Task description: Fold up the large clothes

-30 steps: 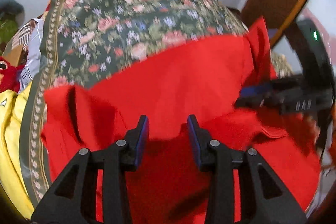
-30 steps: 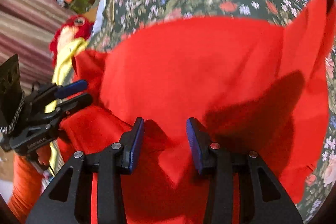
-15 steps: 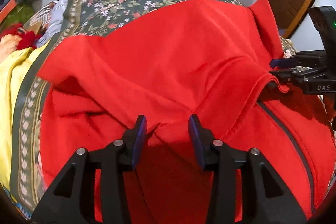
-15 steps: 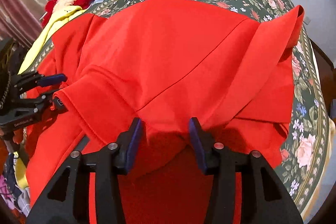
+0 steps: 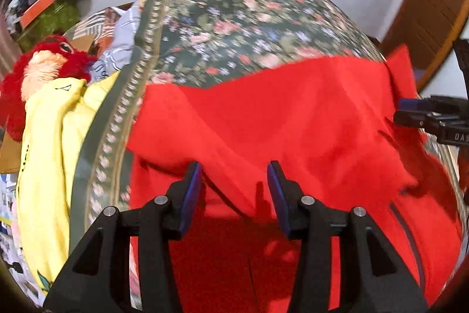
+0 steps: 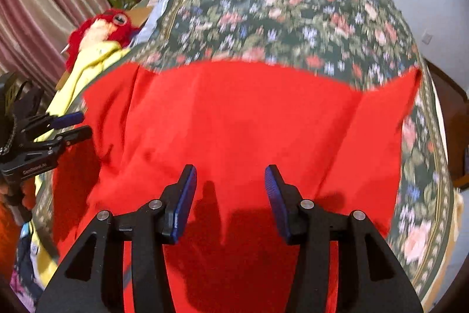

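A large red garment with a dark zipper lies on the floral bedspread, folded over itself; it also shows in the right wrist view. My left gripper is open above the garment's near folded edge, cloth between but not pinched. My right gripper is open over the near edge too. Each gripper shows in the other's view: the right one at the garment's right side, the left one at its left side.
A yellow garment and a red plush toy lie left of the bed. Clutter with an orange box sits in the far corner. A wooden door stands at the right. A striped curtain hangs at the left.
Both grippers have pulled back from the garment, and the folded layer has dropped flatter on the bed. More of the floral bedspread shows beyond the red cloth.
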Tool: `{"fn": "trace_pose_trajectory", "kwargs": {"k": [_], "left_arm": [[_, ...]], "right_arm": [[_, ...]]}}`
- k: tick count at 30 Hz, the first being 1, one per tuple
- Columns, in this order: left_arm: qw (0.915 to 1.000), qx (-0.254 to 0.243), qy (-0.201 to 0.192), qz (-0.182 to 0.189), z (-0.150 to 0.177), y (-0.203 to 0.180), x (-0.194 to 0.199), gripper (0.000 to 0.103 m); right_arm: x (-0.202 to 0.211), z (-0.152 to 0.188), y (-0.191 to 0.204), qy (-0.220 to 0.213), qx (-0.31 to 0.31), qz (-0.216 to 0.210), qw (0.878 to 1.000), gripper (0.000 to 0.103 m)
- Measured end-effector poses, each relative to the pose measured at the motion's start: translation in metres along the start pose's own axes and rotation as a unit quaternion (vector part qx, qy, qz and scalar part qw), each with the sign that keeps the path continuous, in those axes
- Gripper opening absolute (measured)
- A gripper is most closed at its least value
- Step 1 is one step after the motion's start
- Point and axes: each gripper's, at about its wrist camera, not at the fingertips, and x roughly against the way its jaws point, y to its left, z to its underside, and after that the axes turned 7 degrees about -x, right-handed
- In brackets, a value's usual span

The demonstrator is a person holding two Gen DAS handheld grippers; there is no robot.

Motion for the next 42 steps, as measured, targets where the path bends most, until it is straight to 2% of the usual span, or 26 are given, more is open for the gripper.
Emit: {"fn": "trace_pose_trajectory", "kwargs": {"k": [4,8,11,15,17,19,22,24,25,29,31,33,35,38,42], "left_arm": [[0.9998,0.014,0.009,-0.011,-0.012,0.006,-0.022,0.046],[0.9993,0.012,0.027,-0.024,-0.017,0.007,-0.05,0.046],[0.9969,0.015,0.045,-0.063,-0.014,0.014,-0.067,0.046],[0.9947,0.038,0.049,-0.082,-0.005,0.035,-0.075,0.046],[0.9944,0.039,0.044,-0.088,-0.003,0.039,-0.072,0.046],[0.9937,0.035,0.042,-0.098,0.0,0.041,-0.069,0.046],[0.9905,0.033,0.045,-0.126,0.005,0.046,-0.065,0.046],[0.9894,0.043,0.042,-0.133,0.009,0.054,-0.06,0.046],[0.989,0.048,0.041,-0.134,0.009,0.056,-0.058,0.046],[0.9844,0.077,0.035,-0.154,0.015,0.073,-0.041,0.046],[0.9824,0.104,0.032,-0.152,0.019,0.085,-0.033,0.046],[0.9813,0.136,0.025,-0.134,0.026,0.1,-0.02,0.046],[0.9808,0.146,0.018,-0.128,0.028,0.103,-0.01,0.046],[0.9842,0.132,0.011,-0.118,0.026,0.094,0.003,0.046],[0.9908,0.091,-0.003,-0.1,0.012,0.064,0.009,0.046]], "right_arm": [[-0.02,-0.023,-0.016,-0.013,-0.038,0.039,0.998,0.045],[-0.035,-0.036,-0.045,-0.006,-0.056,0.095,0.994,0.045],[-0.026,-0.035,-0.07,-0.024,-0.061,0.142,0.988,0.044],[-0.014,-0.023,-0.108,-0.033,-0.099,0.164,0.981,0.044],[-0.007,-0.013,-0.13,-0.04,-0.125,0.156,0.979,0.046],[-0.003,-0.002,-0.146,-0.04,-0.157,0.172,0.972,0.047],[0.006,0.02,-0.176,-0.043,-0.22,0.146,0.964,0.06],[0.012,0.03,-0.184,-0.04,-0.241,0.134,0.96,0.06],[0.017,0.034,-0.186,-0.041,-0.246,0.145,0.957,0.06],[0.037,0.044,-0.185,-0.042,-0.247,0.145,0.957,0.06],[0.048,0.046,-0.181,-0.052,-0.238,0.146,0.959,0.06],[0.06,0.046,-0.175,-0.064,-0.226,0.144,0.961,0.062],[0.07,0.045,-0.164,-0.077,-0.213,0.128,0.965,0.063],[0.076,0.039,-0.146,-0.087,-0.186,0.107,0.973,0.063],[0.072,0.024,-0.124,-0.097,-0.144,0.107,0.979,0.063]]}}
